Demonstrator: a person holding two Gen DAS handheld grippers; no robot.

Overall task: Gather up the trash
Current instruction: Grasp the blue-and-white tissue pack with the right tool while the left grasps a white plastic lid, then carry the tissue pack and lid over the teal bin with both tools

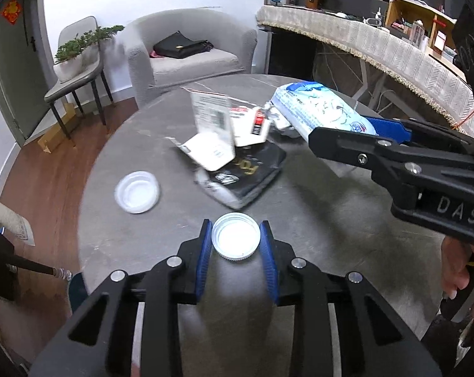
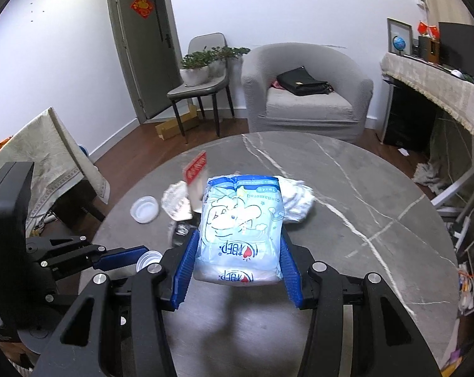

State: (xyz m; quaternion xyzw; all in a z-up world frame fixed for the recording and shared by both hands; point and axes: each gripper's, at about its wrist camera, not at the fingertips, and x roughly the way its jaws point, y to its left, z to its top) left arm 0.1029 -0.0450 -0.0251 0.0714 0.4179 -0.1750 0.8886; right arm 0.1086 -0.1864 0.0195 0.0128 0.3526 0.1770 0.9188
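Grey table (image 1: 315,220); blurred litter pile (image 1: 234,157); right gripper (image 2: 237,267) hides tissue pack (image 2: 240,220) edges.

My blue tissue pack (image 2: 241,229) covers most of the crumpled white wrapper (image 2: 296,199) behind it, toward the bench's (image 2: 378,194) far edge. The white cartons (image 1: 212,144) mid-bench are smeared by motion, their print unreadable. My right hand (image 1: 457,270) is cut off by the picture's edge.
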